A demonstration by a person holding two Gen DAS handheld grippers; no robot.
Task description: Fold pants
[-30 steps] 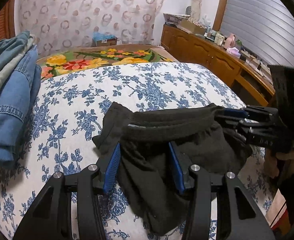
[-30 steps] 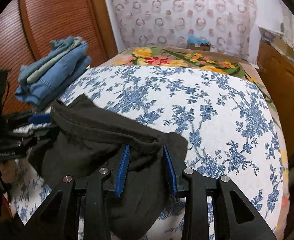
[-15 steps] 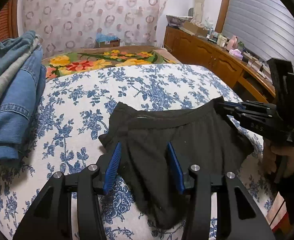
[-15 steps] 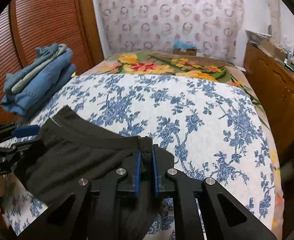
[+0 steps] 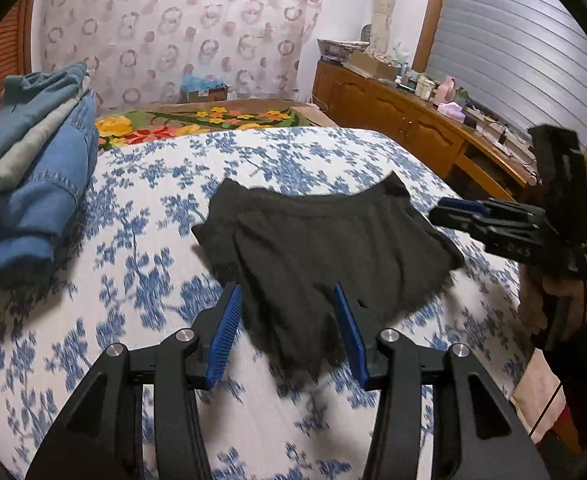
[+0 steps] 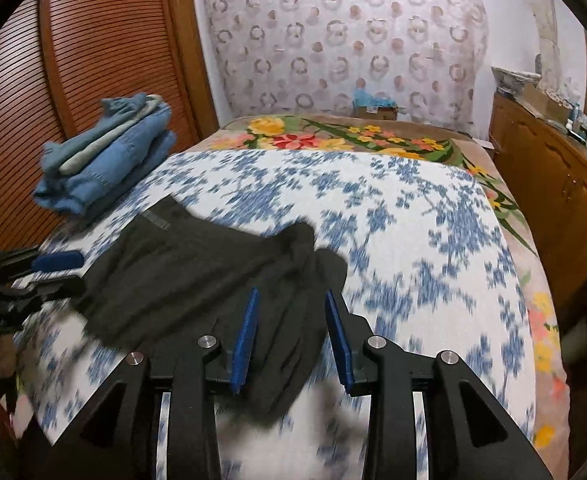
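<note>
Pants (image 5: 325, 248) lie bunched on the bed (image 5: 133, 240), both the left gripper (image 5: 289, 328) and right gripper (image 6: 291, 336) released above them; judged next: pinch the 2 waistband corners evenly, pull taut.

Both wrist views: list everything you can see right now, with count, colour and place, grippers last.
pants: one, black, spread on the near part of the bed
folded clothes: one pile, blue denim and grey-green, far left of the bed
bedspread: one, white with blue flowers, covers the bed
blanket: one, floral yellow, red and green, at the bed's far end
cardboard box: one, brown, beyond the bed by the curtain
sideboard: one, brown wood, cluttered, right of the bed
left gripper: black, blue pads, open over the pants
right gripper: black, blue pads, open over the pants
</note>
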